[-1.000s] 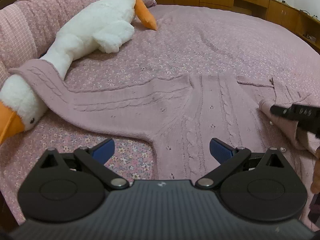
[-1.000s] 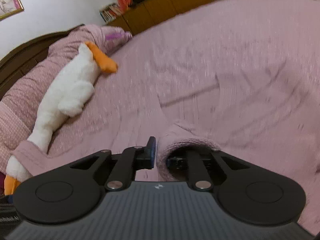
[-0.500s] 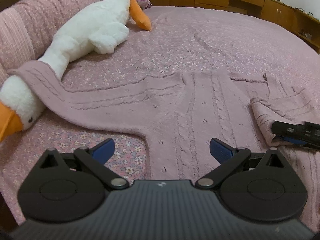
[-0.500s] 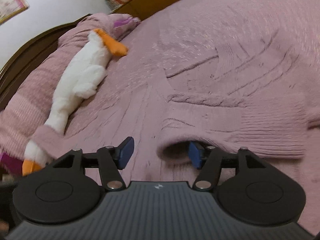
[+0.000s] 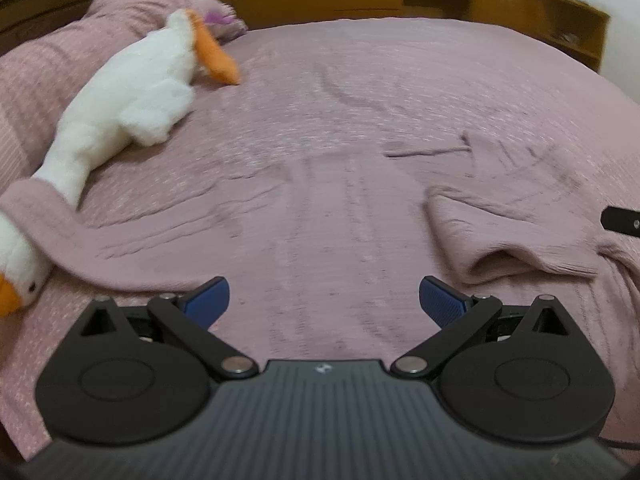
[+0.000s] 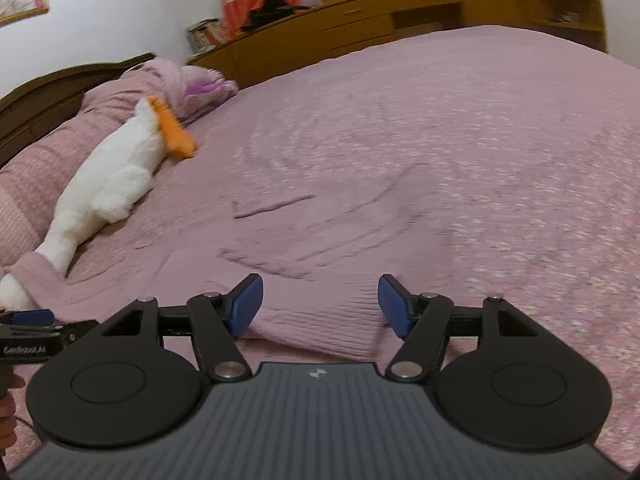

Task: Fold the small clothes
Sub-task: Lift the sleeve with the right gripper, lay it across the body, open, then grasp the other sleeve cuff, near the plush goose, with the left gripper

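Note:
A pink cable-knit sweater (image 5: 320, 224) lies flat on the bed. Its left sleeve (image 5: 132, 248) stretches out to the left. Its right sleeve (image 5: 504, 232) is folded back over the body. My left gripper (image 5: 322, 300) is open and empty just above the sweater's lower middle. My right gripper (image 6: 320, 306) is open and empty over the ribbed cuff (image 6: 320, 320) of the folded sleeve. A tip of the right gripper shows at the right edge of the left wrist view (image 5: 622, 220).
A white plush goose (image 5: 132, 96) with an orange beak lies along the pillows at the left, its second head (image 5: 12, 256) by the sleeve end. The pink bedspread (image 6: 480, 140) spreads to the right. Wooden cabinets (image 6: 420, 12) stand behind the bed.
My right gripper has opened and let go of the sleeve cuff, which now lies folded on the sweater. Both grippers have drawn back and up a little.

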A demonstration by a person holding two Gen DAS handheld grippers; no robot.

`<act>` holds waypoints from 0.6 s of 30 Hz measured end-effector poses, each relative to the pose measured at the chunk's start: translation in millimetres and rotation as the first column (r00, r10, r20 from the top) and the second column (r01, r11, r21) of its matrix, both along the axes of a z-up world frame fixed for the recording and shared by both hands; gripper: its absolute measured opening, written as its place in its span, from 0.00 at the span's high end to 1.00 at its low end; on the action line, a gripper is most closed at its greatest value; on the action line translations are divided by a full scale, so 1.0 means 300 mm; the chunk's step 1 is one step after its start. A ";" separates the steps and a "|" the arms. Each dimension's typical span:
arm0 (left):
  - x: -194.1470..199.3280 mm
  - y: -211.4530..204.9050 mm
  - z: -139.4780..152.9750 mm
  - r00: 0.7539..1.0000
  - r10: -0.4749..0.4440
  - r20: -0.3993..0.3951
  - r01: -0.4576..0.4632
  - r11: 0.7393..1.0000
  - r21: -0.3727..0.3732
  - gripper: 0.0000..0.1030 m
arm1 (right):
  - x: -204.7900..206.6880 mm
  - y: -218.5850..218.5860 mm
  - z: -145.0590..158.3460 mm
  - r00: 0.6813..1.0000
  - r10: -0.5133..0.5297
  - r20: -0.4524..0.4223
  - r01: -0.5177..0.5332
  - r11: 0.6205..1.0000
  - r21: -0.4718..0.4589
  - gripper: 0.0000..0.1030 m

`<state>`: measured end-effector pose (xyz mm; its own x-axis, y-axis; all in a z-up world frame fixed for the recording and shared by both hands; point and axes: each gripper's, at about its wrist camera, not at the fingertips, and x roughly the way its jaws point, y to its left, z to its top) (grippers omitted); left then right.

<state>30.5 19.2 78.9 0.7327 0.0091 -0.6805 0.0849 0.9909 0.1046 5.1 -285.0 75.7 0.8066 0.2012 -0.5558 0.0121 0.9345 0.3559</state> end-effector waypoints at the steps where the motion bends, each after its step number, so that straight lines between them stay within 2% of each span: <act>1: 0.002 -0.022 -0.001 1.000 -0.009 0.000 0.009 1.000 0.006 0.00 | -0.007 -0.025 -0.005 1.000 -0.019 0.002 0.019 1.000 0.002 0.31; 8: 0.003 -0.219 -0.015 0.988 -0.154 -0.005 0.154 0.988 0.032 0.00 | -0.036 -0.175 -0.065 0.991 -0.135 -0.001 0.134 0.989 0.057 0.29; 11: -0.005 -0.305 -0.027 0.972 -0.233 0.002 0.233 0.972 0.033 0.00 | -0.044 -0.216 -0.106 0.987 -0.162 -0.013 0.163 0.983 0.089 0.29; 18: 0.016 -0.495 -0.105 0.918 -0.395 -0.017 0.396 0.918 0.009 0.00 | -0.056 -0.309 -0.197 0.975 -0.211 -0.070 0.222 0.947 0.233 0.28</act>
<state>35.2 -129.3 47.2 0.6683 -0.2712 -0.6927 0.4711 0.8749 0.1120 -11.6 -377.7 16.7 0.8216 0.1551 -0.5486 0.2253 0.7955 0.5625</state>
